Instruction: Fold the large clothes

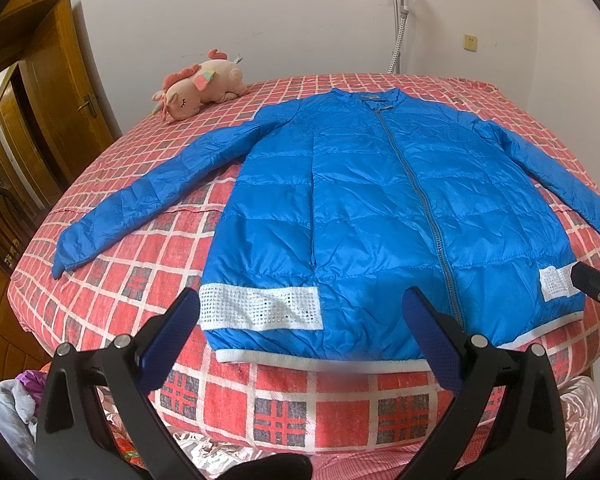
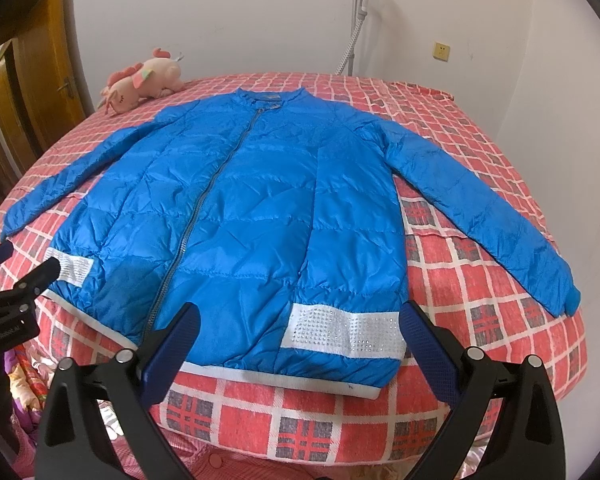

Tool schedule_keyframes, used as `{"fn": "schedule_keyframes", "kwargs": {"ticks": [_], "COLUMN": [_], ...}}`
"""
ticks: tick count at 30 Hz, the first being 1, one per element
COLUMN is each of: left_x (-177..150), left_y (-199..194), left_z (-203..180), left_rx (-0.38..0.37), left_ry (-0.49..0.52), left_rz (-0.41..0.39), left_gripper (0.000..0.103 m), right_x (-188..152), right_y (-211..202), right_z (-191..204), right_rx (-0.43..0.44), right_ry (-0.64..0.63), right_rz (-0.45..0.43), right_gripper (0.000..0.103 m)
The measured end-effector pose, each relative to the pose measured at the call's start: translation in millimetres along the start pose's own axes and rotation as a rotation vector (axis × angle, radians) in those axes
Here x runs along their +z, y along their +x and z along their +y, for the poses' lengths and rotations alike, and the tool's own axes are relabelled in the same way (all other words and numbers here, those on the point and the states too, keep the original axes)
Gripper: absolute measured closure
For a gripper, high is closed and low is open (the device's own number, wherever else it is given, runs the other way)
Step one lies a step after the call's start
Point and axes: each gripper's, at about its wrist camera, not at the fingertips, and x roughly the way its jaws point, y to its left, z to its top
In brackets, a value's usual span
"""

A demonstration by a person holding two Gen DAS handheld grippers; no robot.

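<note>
Left wrist view. The blue jacket [image 1: 380, 208] lay front-up and zipped on the bed [image 1: 268, 412], collar toward the far wall [image 1: 260, 12], sleeves spread to either side. Its white ribbed hem [image 1: 324, 362] ran close to the bed's near edge, with a strip of checked cover showing below it. The left gripper [image 1: 302, 300] stood released, its dark blue textured fingers [image 1: 172, 336] set wide apart over the hem's left half and gripping nothing; whether they touched the cloth could not be told. Open cover lay left of the jacket body, around the left sleeve [image 1: 140, 196]. The shell was glossy, quilted in horizontal bands and creased; a white mesh panel [image 1: 260, 308] dotted with small studs crossed the lower front. A pink plush toy [image 1: 200, 90] rested at the far left corner, apart from the sleeve. A wooden door [image 1: 60, 92] stood at left.

Right wrist view. The right gripper [image 2: 300, 322] was likewise released, fingers spread above the hem's right half, empty. The right sleeve [image 2: 488, 216] slanted toward the bed's right edge, its cuff short of it, with bare cover between sleeve and body. The grey zipper [image 2: 204, 200] ran from collar to hem. The other gripper entered at far left beside a second mesh panel [image 2: 74, 270].
</note>
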Motion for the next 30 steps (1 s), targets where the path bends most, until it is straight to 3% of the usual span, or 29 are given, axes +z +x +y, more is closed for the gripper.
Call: {"fn": "schedule_keyframes", "kwargs": {"ticks": [30], "left_x": [9], "left_y": [12], "left_z": [-2], "left_rx": [0.013], "left_ry": [0.014], "left_rz": [0.014], "left_gripper": [0.003], "right_x": [10], "right_y": [15], "right_z": [-6], "right_rx": [0.001], "right_ry": [0.006], "right_rz": [0.020], "right_gripper": [0.004]}}
